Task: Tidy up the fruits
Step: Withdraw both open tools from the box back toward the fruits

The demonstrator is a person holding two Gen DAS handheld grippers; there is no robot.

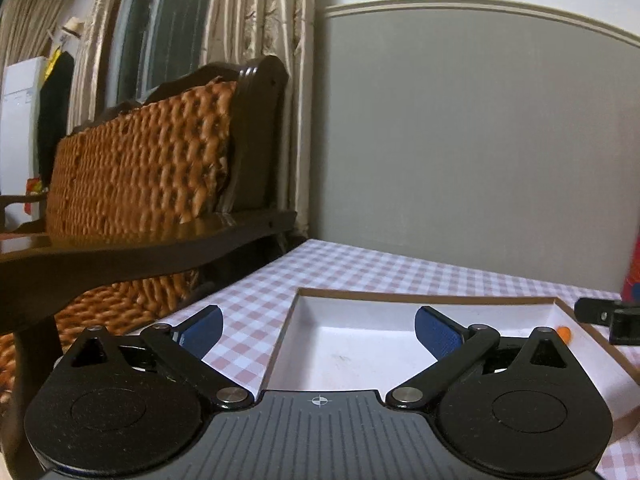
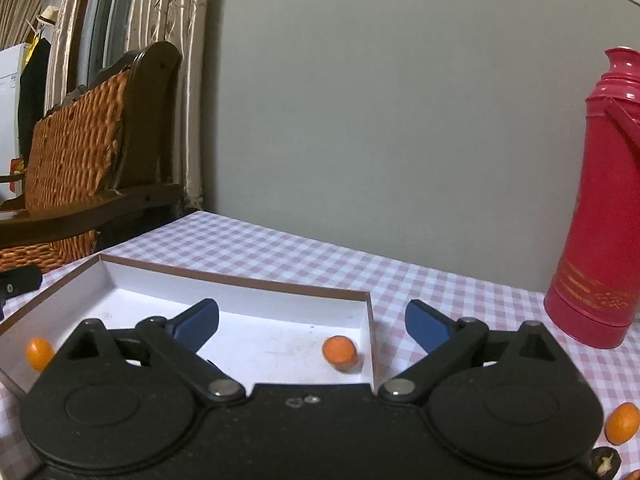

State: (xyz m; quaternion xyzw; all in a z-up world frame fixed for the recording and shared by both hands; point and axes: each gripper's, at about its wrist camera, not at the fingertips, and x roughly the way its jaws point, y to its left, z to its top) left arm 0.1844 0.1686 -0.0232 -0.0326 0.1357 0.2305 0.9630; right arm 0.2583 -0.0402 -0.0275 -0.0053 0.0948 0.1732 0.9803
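Right wrist view: the right gripper [image 2: 312,326] hangs released above the shallow white cardboard box [image 2: 240,284] — two small orange fruits [image 2: 340,353] already inside, another [image 2: 621,424] waiting on the checked counter [image 2: 460,292] at right.

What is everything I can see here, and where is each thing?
Small orange fruits in the box: two, orange, one near the right wall, one at the left end.
Orange fruit on the cloth: one whole, right of the box; another only peeks in at the bottom edge.
Box: one, white inside with brown rim, on the table.
Tablecloth: one, pink and white checks.
Thermos: one, red, standing at the table's right.
Wicker chair: one, brown, left of the table.
Dark bit: one, by the loose fruit; cannot tell what.
Left gripper: black with blue fingers, open over the box.
Right gripper: same, open, empty.
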